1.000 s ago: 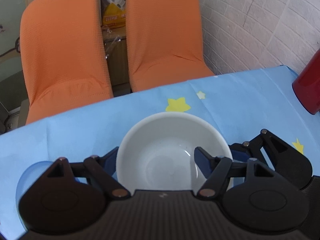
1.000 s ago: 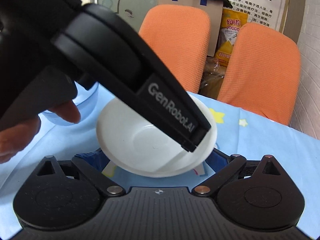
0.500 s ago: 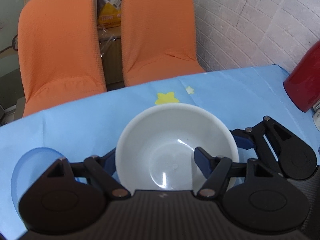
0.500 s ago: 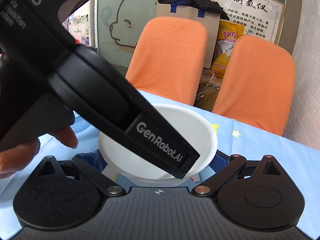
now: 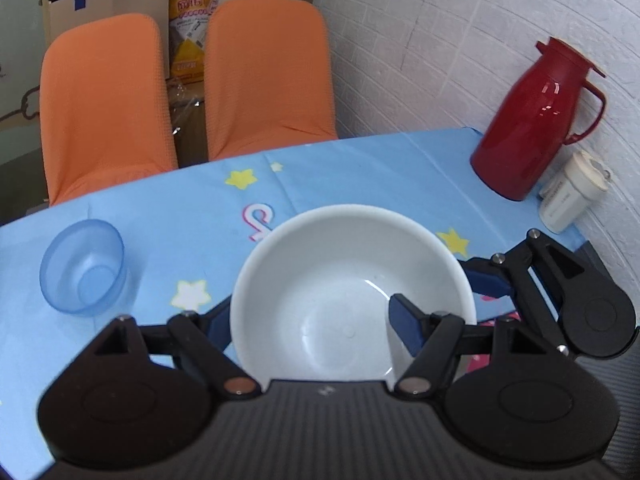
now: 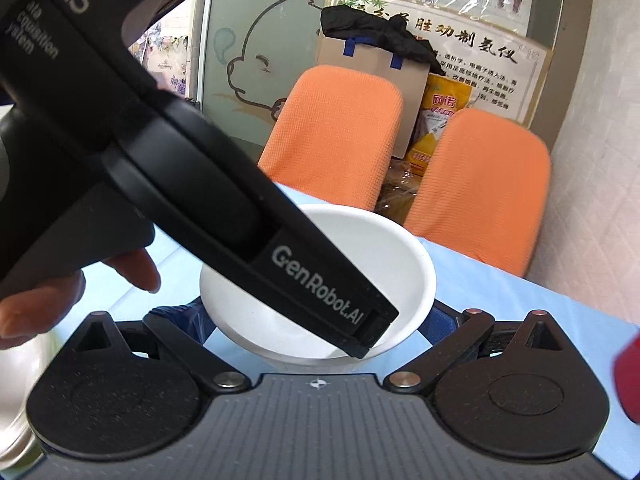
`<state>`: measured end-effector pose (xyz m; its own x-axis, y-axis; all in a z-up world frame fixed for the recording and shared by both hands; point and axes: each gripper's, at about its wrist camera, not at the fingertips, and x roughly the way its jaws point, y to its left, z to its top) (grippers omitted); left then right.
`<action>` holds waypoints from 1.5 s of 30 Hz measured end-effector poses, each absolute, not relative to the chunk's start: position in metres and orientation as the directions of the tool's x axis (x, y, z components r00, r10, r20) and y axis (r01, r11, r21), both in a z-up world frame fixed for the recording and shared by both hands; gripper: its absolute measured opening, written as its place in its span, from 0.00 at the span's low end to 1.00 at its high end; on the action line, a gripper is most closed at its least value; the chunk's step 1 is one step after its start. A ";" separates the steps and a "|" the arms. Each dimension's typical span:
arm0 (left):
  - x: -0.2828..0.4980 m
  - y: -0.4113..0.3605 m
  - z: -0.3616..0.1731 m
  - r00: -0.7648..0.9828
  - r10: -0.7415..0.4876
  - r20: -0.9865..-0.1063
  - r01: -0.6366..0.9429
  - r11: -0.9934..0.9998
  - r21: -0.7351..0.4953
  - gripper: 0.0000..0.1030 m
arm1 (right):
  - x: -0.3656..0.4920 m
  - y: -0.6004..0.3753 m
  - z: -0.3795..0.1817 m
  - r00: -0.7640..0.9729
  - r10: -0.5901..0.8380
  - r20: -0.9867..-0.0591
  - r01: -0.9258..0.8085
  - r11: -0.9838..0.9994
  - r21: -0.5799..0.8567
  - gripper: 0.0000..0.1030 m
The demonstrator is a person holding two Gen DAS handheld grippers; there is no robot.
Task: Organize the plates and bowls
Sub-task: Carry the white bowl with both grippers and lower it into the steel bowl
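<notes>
Blue tablecloth (image 5: pixel 360 168); left tongs (image 5: pixel 316 322) pinch white bowl (image 5: pixel 344 280) rim; right tongs (image 6: pixel 316 320) open astride.

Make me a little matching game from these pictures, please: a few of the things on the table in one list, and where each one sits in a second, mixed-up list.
Things:
1. round white bowl
2. small translucent blue plastic bowl
3. glossy red jug with a handle
4. cream-coloured canister

Places:
A. far right of the table, upright near the white brick wall
B. between the two fingers of the left gripper
C. left side of the blue star-print tablecloth, standing alone
D. tucked to the right of the red jug, close to the wall

Pairs: 1-B, 2-C, 3-A, 4-D
</notes>
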<state>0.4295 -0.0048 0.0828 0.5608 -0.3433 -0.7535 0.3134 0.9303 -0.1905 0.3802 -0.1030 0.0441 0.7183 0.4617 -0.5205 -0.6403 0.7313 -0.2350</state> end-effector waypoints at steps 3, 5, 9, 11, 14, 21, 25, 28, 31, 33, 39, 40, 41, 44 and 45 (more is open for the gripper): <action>0.392 -0.015 0.088 0.554 -0.354 -0.753 0.338 0.923 -0.185 0.70 | 0.341 -0.115 0.048 0.729 0.441 -0.523 -0.630 0.731 -0.263 0.86; 0.368 -0.021 0.086 0.554 -0.351 -0.755 0.348 0.922 -0.173 0.71 | 0.317 -0.123 0.047 0.727 0.442 -0.525 -0.630 0.735 -0.253 0.87; 0.330 -0.030 0.069 0.535 -0.363 -0.763 0.372 0.912 -0.173 0.71 | 0.283 -0.136 0.037 0.730 0.443 -0.521 -0.617 0.755 -0.222 0.87; 0.319 -0.031 0.056 0.510 -0.372 -0.776 0.373 0.908 -0.191 0.71 | 0.272 -0.139 0.030 0.732 0.434 -0.525 -0.604 0.771 -0.204 0.88; 0.306 -0.031 0.041 0.487 -0.385 -0.784 0.377 0.902 -0.208 0.71 | 0.260 -0.144 0.019 0.728 0.436 -0.529 -0.594 0.786 -0.170 0.87; 0.299 -0.029 0.019 0.445 -0.392 -0.805 0.376 0.898 -0.229 0.71 | 0.250 -0.145 -0.009 0.735 0.433 -0.522 -0.572 0.810 -0.132 0.86; 0.300 -0.025 0.018 0.467 -0.383 -0.797 0.377 0.901 -0.212 0.71 | 0.248 -0.147 -0.017 0.740 0.419 -0.526 -0.559 0.818 -0.135 0.86; 0.301 -0.022 0.019 0.471 -0.395 -0.788 0.385 0.897 -0.219 0.71 | 0.249 -0.153 -0.019 0.741 0.406 -0.535 -0.543 0.830 -0.123 0.86; 0.301 -0.021 0.020 0.480 -0.395 -0.783 0.391 0.896 -0.212 0.71 | 0.246 -0.159 -0.017 0.734 0.405 -0.545 -0.536 0.838 -0.098 0.86; 0.302 -0.022 0.021 0.481 -0.393 -0.784 0.391 0.896 -0.210 0.71 | 0.240 -0.166 -0.015 0.729 0.411 -0.547 -0.535 0.841 -0.081 0.86; 0.302 -0.022 0.023 0.493 -0.391 -0.777 0.391 0.898 -0.203 0.71 | 0.219 -0.189 -0.010 0.750 0.399 -0.528 -0.504 0.861 -0.065 0.86; 0.302 -0.022 0.023 0.494 -0.391 -0.776 0.393 0.897 -0.203 0.71 | 0.215 -0.194 -0.009 0.762 0.385 -0.522 -0.488 0.870 -0.072 0.86; 0.302 -0.022 0.023 0.494 -0.391 -0.777 0.393 0.897 -0.202 0.71 | 0.213 -0.199 -0.008 0.773 0.371 -0.515 -0.470 0.880 -0.072 0.86; 0.304 -0.025 0.020 0.489 -0.385 -0.783 0.393 0.898 -0.196 0.71 | 0.216 -0.211 -0.009 0.796 0.331 -0.506 -0.414 0.909 -0.056 0.86; 0.305 -0.027 0.019 0.488 -0.382 -0.785 0.393 0.899 -0.193 0.71 | 0.220 -0.212 -0.011 0.793 0.325 -0.515 -0.405 0.913 -0.047 0.86</action>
